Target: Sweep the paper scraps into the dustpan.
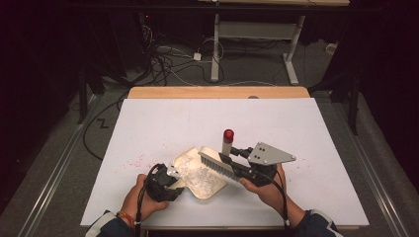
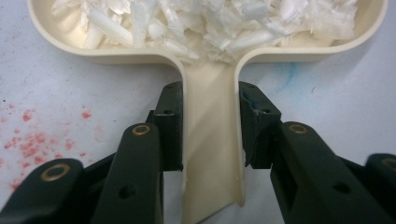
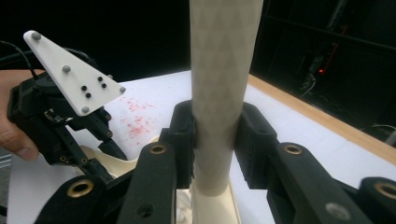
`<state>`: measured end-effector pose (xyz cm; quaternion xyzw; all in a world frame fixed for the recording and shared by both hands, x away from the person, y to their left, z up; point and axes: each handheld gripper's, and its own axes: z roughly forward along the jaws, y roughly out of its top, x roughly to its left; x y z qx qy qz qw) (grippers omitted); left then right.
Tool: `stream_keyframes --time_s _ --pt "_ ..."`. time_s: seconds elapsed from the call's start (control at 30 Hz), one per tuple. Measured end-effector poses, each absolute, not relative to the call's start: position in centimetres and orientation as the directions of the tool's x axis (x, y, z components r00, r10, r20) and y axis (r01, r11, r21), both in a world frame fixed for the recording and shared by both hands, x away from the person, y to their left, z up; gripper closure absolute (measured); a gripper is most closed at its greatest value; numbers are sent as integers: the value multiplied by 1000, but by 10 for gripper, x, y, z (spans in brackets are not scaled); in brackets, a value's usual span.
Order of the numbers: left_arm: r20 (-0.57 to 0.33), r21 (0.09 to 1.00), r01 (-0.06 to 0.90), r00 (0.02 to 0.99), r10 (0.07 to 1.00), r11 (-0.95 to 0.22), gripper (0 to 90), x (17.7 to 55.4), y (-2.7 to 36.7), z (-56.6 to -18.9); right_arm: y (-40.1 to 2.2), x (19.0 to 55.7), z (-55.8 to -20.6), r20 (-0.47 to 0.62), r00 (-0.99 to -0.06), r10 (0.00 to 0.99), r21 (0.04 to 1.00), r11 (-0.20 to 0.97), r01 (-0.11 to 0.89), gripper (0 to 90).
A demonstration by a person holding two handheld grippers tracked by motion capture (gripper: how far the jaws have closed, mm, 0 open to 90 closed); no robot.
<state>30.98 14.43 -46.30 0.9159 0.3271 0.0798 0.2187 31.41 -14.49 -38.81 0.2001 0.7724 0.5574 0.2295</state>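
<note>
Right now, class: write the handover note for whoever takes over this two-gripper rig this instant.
Left gripper: shut on the handle of the cream dustpan, which lies flat on the white table cover.
Right gripper: shut on the brush handle; brush held over the pan, bristles down.
Done: a heap of white shreds sits in the pan.
Left: red specks on the cover to the pan's left, then probably emptying the pan.

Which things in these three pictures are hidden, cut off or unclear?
- Dustpan front, left gripper view: cut by the top edge.
- Brush bristles, right gripper view: the handle and jaws hide them.
- Floor under the table, high view: too dark to read.
- Red specks, high view: too small to identify.
</note>
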Motion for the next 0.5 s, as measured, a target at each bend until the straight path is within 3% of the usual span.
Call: stream_keyframes --time_s 0.5 --pt "4 474 571 760 650 -670 630 311 146 -464 -229 313 -359 -139 -748 649 951 298 81 708"
